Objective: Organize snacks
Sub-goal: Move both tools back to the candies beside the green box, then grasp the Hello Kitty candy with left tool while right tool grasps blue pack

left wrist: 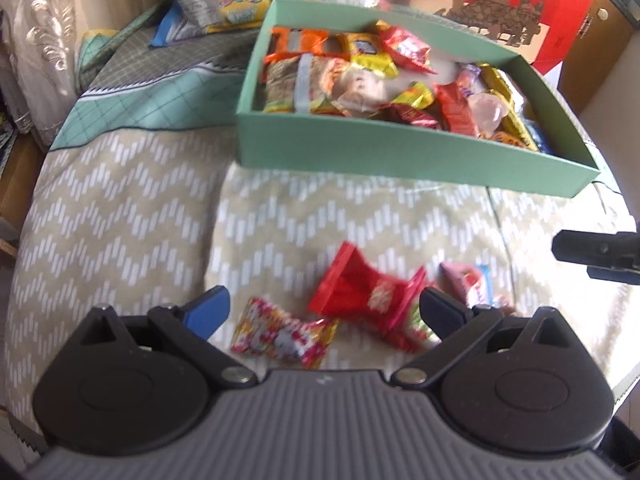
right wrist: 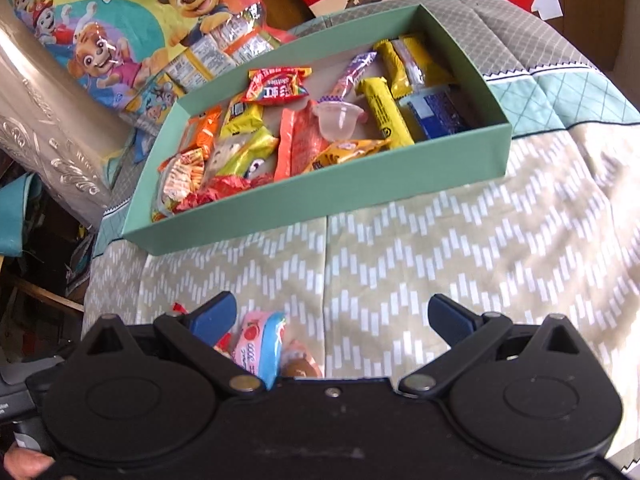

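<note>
A mint-green box [left wrist: 400, 160] holds several snack packets and also shows in the right wrist view [right wrist: 320, 196]. My left gripper [left wrist: 324, 312] is open and empty, low over a red packet [left wrist: 360, 292] and a red-and-white speckled packet [left wrist: 280, 334] that lie loose on the chevron cloth. A pink-and-blue packet [left wrist: 470, 284] lies just right of them. My right gripper [right wrist: 334, 318] is open and empty; the same pink-and-blue packet [right wrist: 260, 344] lies by its left finger. The right gripper's tip shows at the left view's right edge [left wrist: 596, 256].
A large cartoon-dog snack bag [right wrist: 132, 28] and a red gift box [left wrist: 500, 4] stand behind the green box. A beige embroidered cushion [left wrist: 36, 48] is at the far left. The chevron cloth [right wrist: 460, 248] stretches in front of the box.
</note>
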A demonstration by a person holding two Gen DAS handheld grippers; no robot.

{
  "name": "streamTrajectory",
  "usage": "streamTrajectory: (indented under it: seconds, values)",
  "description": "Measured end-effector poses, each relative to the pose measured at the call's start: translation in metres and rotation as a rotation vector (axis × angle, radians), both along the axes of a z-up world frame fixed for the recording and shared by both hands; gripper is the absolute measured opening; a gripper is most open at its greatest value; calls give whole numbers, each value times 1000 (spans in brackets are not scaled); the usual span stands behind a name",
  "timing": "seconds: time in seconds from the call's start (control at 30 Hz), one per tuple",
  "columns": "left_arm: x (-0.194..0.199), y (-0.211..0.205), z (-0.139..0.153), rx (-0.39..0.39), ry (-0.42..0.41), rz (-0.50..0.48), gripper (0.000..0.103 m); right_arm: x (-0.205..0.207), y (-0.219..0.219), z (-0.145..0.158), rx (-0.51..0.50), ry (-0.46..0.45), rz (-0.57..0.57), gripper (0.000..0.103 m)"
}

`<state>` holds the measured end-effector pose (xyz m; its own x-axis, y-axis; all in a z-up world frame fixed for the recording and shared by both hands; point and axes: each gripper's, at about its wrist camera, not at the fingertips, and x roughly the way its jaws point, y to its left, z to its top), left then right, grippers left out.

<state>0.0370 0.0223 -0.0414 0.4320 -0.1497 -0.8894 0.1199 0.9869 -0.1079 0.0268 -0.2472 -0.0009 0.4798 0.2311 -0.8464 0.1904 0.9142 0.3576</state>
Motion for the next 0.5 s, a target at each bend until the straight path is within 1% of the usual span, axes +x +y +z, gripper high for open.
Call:
streamTrajectory:
  seconds: [0.1, 0.17, 0.2, 0.27, 0.33, 0.43, 0.5]
  values:
    - [-5, 12, -3, 9, 3, 24, 103, -1, 5, -6, 20, 18, 14, 103]
    - [-8, 18, -5, 25, -2, 36, 103, 1, 13, -9, 37, 32, 34, 99]
    - [-9, 21, -5, 30, -1, 42, 103, 2, 18, -11, 37, 38, 47, 91]
    - [-10, 25, -8, 37, 4, 52, 103, 5, 31, -14, 28, 45, 78, 85]
    - [-11, 29, -10, 41, 14, 60, 103, 8, 43, -18, 24, 48, 110, 71]
    - [-11, 31, -12, 45, 19, 66, 103, 15, 60, -23, 29, 58, 152, 62]
    - [-12, 31, -13, 47, 21, 63, 103, 17, 70, -25, 13, 58, 183, 56]
